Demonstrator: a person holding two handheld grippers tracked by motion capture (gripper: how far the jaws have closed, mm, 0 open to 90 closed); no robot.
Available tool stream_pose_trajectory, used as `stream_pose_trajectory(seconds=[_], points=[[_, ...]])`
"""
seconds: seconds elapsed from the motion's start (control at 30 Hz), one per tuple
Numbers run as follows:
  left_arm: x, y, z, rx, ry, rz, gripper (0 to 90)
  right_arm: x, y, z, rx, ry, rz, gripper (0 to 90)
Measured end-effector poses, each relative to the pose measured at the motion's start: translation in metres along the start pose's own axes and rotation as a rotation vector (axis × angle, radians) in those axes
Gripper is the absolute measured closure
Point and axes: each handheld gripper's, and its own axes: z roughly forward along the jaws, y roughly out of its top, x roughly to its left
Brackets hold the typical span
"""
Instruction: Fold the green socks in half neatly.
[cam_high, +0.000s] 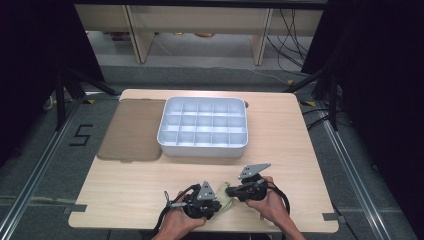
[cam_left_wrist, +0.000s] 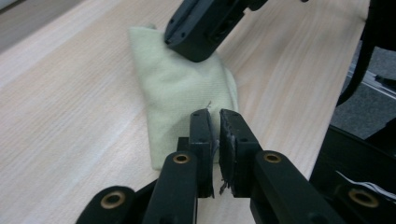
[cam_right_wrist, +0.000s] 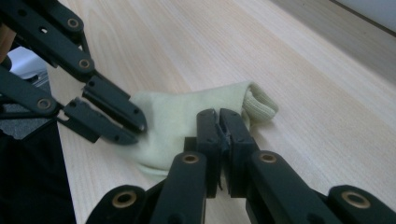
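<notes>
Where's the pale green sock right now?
The pale green sock lies on the table near its front edge, between the left gripper and right gripper, well in front of the white divided tray.

Both hand-held tools are matte black; the left gripper (cam_high: 216, 199) and right gripper (cam_high: 231, 190) each carry a grey three-cornered plate and a looping black cable. Their flat-sided fingers (cam_left_wrist: 201, 140) hang on linked bars pinned with brass-ringed rivets; the forearms are bare, sleeveless.

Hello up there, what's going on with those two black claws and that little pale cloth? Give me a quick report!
Left gripper shut on pale green cloth. Right gripper shut on its other edge. Cloth flat on table, nothing blocking.
</notes>
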Motion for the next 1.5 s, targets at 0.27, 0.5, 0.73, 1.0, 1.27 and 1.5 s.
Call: stream_pose_trajectory(seconds=[0.27, 0.5, 0.73, 1.0, 1.27, 1.5], points=[[0.006, 0.001, 0.0, 0.001, 0.028, 0.01, 82.0, 0.002, -0.002, -0.002, -0.003, -0.004, 0.005, 86.0], [0.01, 0.001, 0.001, -0.01, 0.056, -0.004, 81.5, 0.003, -0.003, -0.004, 0.0, -0.014, -0.002, 84.4], [0.011, 0.002, 0.003, -0.021, 0.058, -0.018, 81.2, 0.004, -0.004, -0.005, -0.007, -0.024, -0.002, 82.8], [0.01, 0.003, 0.004, -0.013, 0.071, -0.002, 81.3, 0.0, 0.005, -0.014, -0.066, -0.07, 0.009, 69.0], [0.009, 0.003, 0.005, -0.02, 0.068, -0.001, 81.1, -0.012, 0.009, 0.0, -0.023, -0.071, 0.036, 54.0], [0.009, 0.003, 0.004, -0.017, 0.075, 0.018, 81.1, -0.014, 0.008, 0.005, 0.004, -0.09, 0.025, 38.8]])
